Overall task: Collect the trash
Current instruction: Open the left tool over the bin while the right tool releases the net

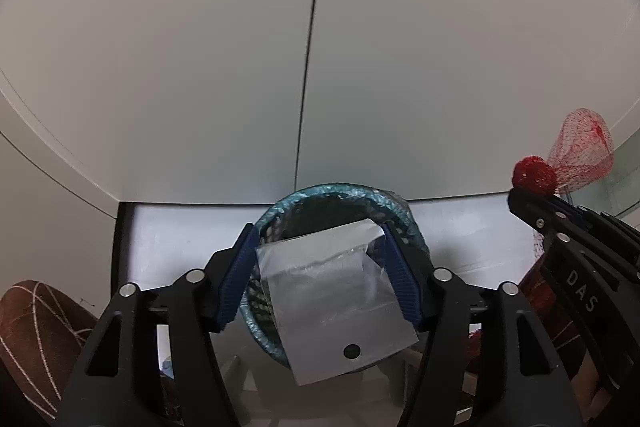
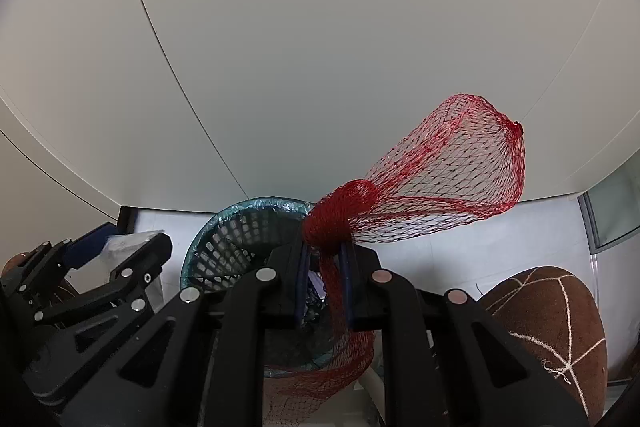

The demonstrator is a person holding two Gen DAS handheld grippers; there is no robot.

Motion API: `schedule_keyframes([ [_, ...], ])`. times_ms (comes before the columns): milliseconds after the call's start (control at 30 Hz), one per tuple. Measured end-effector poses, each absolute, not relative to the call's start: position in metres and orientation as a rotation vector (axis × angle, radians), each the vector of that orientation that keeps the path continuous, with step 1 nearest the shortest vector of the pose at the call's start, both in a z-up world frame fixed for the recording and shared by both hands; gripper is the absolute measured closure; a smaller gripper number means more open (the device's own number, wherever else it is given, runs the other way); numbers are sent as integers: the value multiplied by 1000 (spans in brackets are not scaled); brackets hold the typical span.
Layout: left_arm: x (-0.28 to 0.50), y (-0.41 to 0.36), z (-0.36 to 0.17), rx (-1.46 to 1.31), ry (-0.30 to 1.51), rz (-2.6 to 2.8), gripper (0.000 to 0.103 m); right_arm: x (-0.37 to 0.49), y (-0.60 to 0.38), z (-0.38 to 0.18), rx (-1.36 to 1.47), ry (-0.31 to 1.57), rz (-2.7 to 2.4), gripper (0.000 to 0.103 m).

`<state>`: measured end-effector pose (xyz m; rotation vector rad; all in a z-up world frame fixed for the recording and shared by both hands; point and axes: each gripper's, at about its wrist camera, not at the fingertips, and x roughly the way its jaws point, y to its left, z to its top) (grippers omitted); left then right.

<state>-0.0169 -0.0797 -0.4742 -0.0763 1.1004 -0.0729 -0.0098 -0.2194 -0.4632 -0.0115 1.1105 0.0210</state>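
From the left wrist view, we see our left gripper [image 1: 320, 247] with its blue-padded jaws spread fairly wide, and a clear, flat plastic pouch with a black dot near one corner [image 1: 336, 303] sits between them. The pads flank its edges; whether they press on it we cannot tell. The pouch hangs right over a round dark mesh waste basket lined with a blue-green plastic bag [image 1: 280, 211], which stands on the pale floor [image 1: 172, 239] against white cabinet doors [image 1: 200, 67]. At the right edge, our right gripper [image 1: 520, 195] carries a red mesh net bag [image 1: 576, 155].

From the right wrist view, our right gripper [image 2: 325, 251] has its jaws pinched tight on the bunched neck of the red net bag [image 2: 440, 179], which balloons out empty beyond the fingertips, above and beside the basket [image 2: 224, 243]. Dark, indistinct scraps lie inside the basket. A brown slipper with white stitching [image 2: 552, 315] sits at right.
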Motion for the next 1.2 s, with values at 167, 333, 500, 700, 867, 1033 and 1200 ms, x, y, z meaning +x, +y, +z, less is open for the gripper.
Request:
schedule_keyframes([
  [167,-17,-75,-468,-92,1087,-68,30,-11,-220,-465,-8,1107,33,90],
  [333,-19,-72,-459,-73,1071,-52,19,-13,-220,-462,-4,1112,70,90],
  [500,-18,-64,-452,-34,1035,-25,10,-10,-210,-467,-5,1136,154,89],
  [700,-16,-55,-449,16,1016,4,6,-7,-200,-471,1,1154,238,87],
  [867,-9,-42,-453,-3,1045,26,6,-2,-193,-479,-4,1183,249,87],
  [1033,0,-27,-461,-46,1082,41,6,3,-188,-485,-29,1209,259,86],
  [1200,5,-15,-469,-99,1118,51,6,6,-180,-492,-49,1226,262,85],
])
